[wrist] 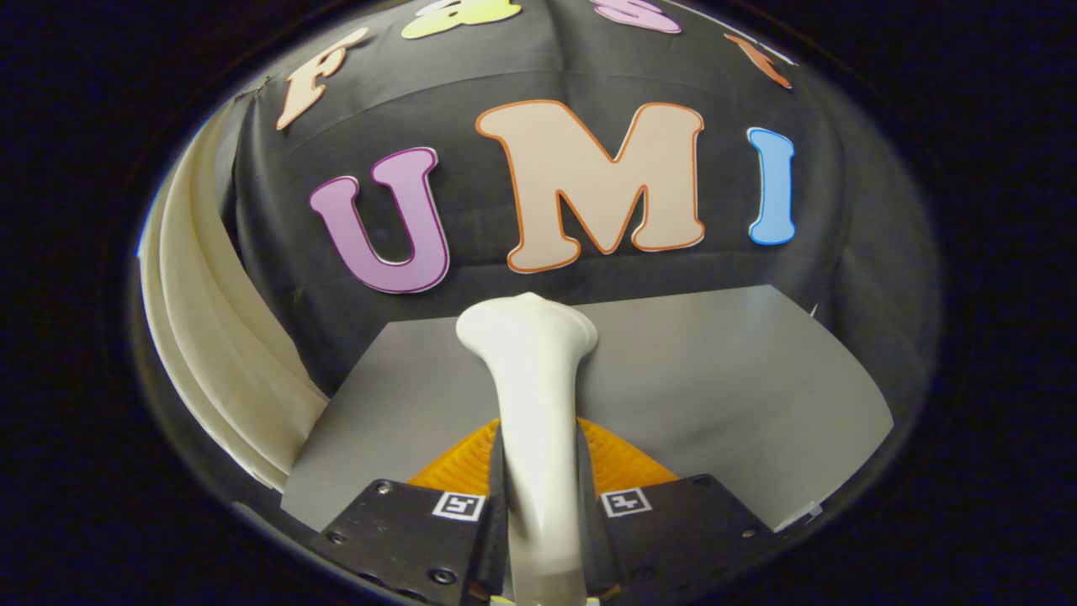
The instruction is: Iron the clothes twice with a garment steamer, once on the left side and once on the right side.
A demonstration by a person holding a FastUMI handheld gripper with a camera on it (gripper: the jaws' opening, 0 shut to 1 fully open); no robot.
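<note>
A grey table [715, 379] stands bare before the booth's cloth wall [505, 76].

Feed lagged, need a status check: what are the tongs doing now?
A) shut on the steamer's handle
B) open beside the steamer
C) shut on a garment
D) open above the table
A: both fingers of the tongs press on the white steamer handle, its head pointing ahead over the grey table.

- A glossy cream-white garment steamer [535, 404] stands out against the plain grey tabletop [715, 387].
- The gripper [538, 513], its fingers pressed against both sides of the steamer's handle, carries square black-and-white markers.
- Cream-coloured curtain [210, 337] folds hang beside the black cloth wall [505, 76].
</note>
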